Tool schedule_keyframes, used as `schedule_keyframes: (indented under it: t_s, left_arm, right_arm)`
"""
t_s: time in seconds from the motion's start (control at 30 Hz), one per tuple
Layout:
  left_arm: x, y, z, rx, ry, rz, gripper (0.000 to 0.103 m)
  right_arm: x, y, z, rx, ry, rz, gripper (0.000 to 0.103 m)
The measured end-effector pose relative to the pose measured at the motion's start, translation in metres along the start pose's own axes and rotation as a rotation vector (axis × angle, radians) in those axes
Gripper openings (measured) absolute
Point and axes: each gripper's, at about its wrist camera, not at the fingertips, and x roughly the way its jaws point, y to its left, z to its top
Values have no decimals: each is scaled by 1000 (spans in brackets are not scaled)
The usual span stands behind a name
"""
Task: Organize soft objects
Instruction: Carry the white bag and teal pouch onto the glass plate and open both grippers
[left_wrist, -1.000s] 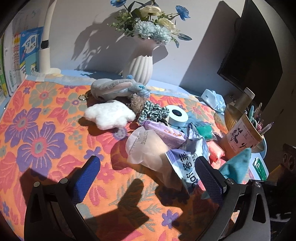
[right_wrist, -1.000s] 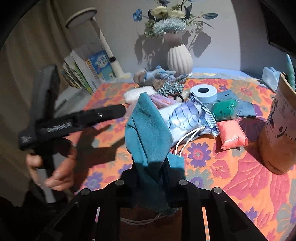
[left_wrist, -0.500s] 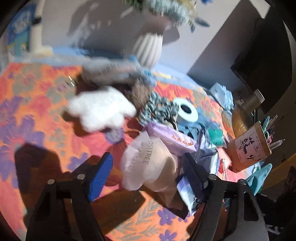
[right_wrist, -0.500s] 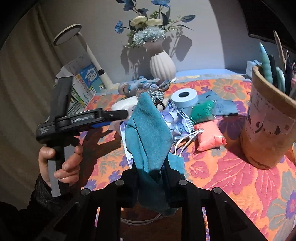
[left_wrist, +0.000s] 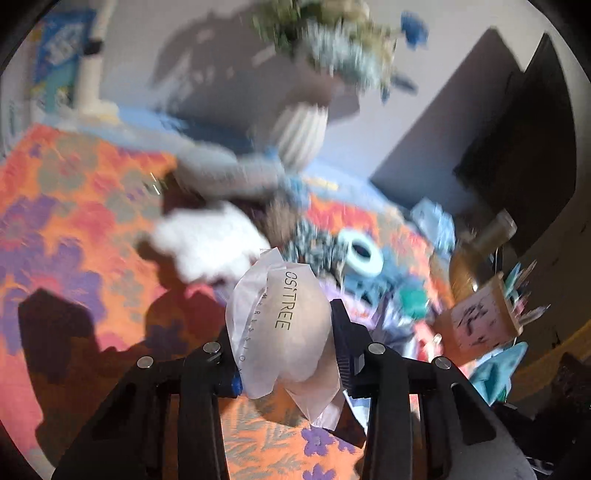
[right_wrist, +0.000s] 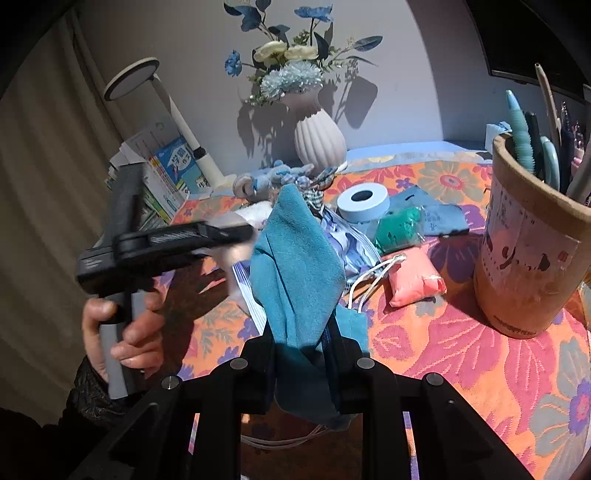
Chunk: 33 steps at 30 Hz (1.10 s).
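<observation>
The packaged beige sponge (left_wrist: 291, 332) is clamped upright between the left gripper (left_wrist: 284, 343) jaws, frame centre, above the bench (left_wrist: 74, 229). The teal cloth (right_wrist: 295, 266) is pinched in the right gripper (right_wrist: 301, 343) jaws, pointing up.

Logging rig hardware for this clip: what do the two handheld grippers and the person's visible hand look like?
Both grippers are matte black, angular linkages with round silver bolts. The left gripper has blue pads; seen from the right wrist, it has a grey handle, held by a bare hand with a dark textured cuff. The right gripper shows a blue pad edge. No cables visible.
</observation>
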Motion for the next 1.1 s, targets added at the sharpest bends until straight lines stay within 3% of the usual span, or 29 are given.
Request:
schedule_keyframes:
  t_s: [0.1, 0.23, 0.5, 0.6, 0.73, 0.9, 1.1]
  left_arm:
    - [-25, -2, 9, 11, -59, 13, 34]
    - [-49, -20, 9, 48, -93, -29, 34]
    - [-53, -90, -19, 181, -35, -164, 34]
    - [-46, -128, -35, 244, 8, -230, 34]
    - [-40, -175, -57, 338, 58, -296, 34]
    - [-22, -238, -79, 436, 126, -373, 34]
    - [7, -310, -77, 490, 163, -428, 34]
  right_arm:
    - [-5, 2, 2, 11, -14, 0, 22]
    - [-21, 8, 5, 5, -34, -10, 22]
    - [-73, 1, 6, 34, -41, -105, 22]
    - [-96, -18, 5, 77, -23, -182, 22]
    - [-129, -60, -2, 196, -11, -202, 22]
    - [-173, -109, -9, 320, -73, -259, 22]
    - [-216, -150, 7, 382, -177, -318, 22]
